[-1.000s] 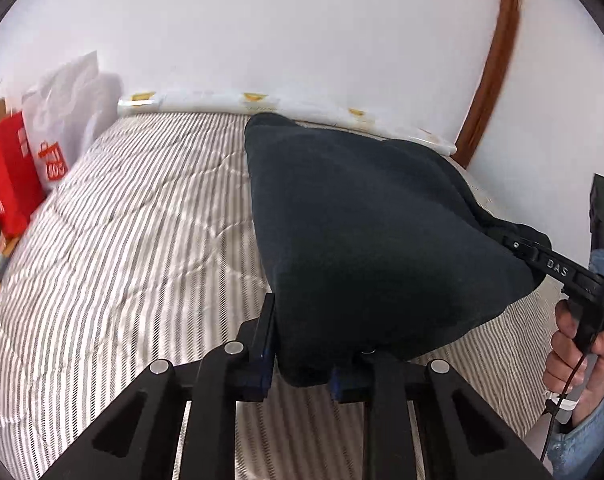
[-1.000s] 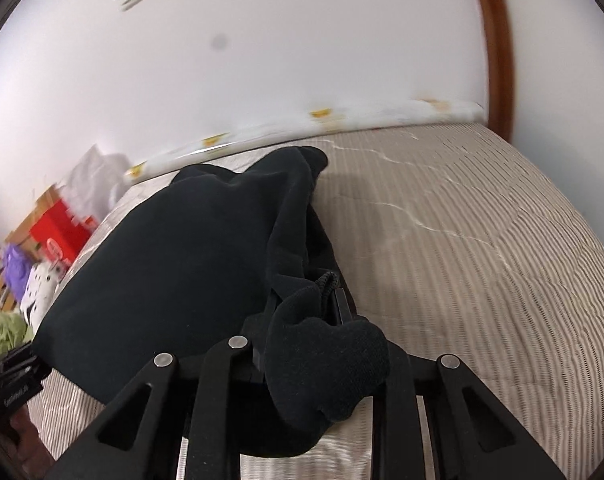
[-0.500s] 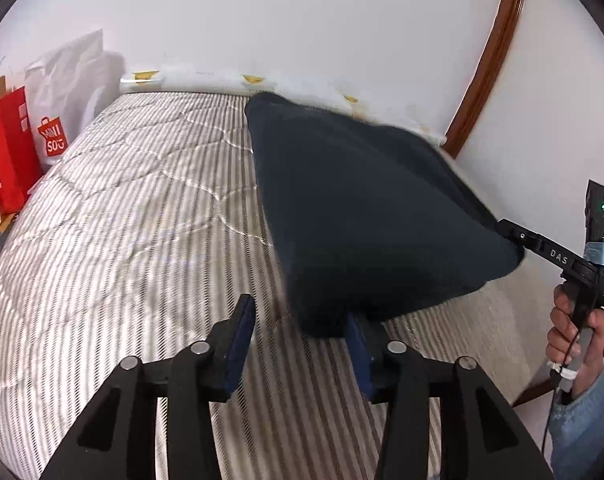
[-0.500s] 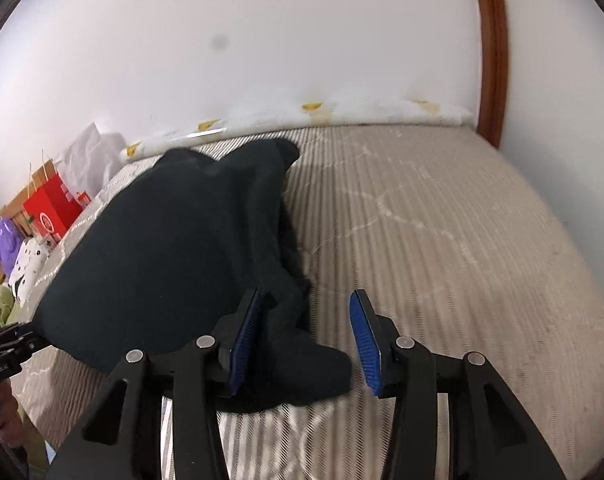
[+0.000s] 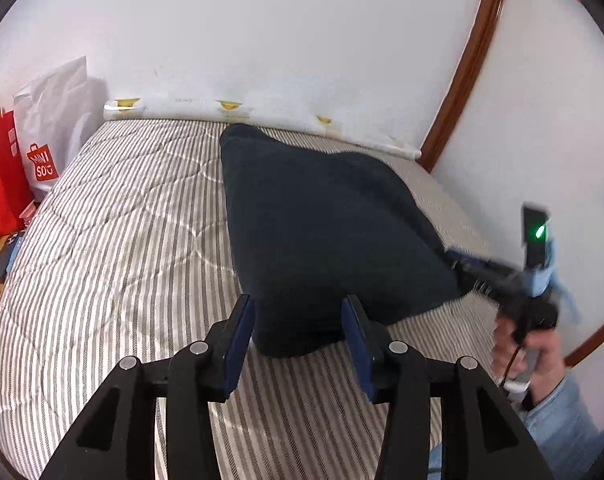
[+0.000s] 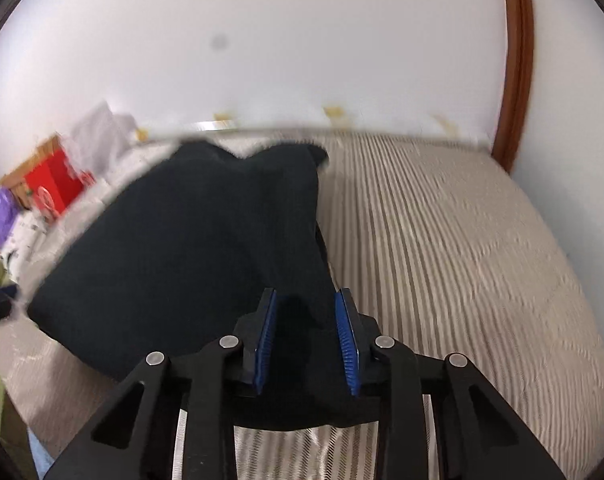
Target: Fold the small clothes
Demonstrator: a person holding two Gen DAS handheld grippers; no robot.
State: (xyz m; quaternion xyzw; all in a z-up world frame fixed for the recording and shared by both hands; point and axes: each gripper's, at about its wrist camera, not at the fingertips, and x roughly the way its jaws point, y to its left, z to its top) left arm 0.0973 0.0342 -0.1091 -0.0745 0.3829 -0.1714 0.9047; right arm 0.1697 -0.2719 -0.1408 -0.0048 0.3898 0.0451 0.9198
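Note:
A dark navy garment (image 5: 322, 232) lies spread on the striped mattress (image 5: 121, 248). My left gripper (image 5: 297, 312) is open, its blue pads on either side of the garment's near corner. In the left wrist view the right gripper (image 5: 468, 268) sits at the garment's right corner, blurred, held by a hand. In the right wrist view the garment (image 6: 189, 248) fills the left half, and my right gripper (image 6: 306, 312) is open with a fold of cloth lying between its pads.
A white wall runs behind the bed, with a brown wooden door frame (image 5: 466, 64) at the right. A red shopping bag (image 5: 1, 168) and a white bag (image 5: 57, 108) stand left of the mattress. Clutter (image 6: 5, 208) lies beside the bed.
Both grippers were shut on the garment's corners one second ago and have since opened. The garment has dropped flat onto the mattress. The right wrist view is now blurred by motion.

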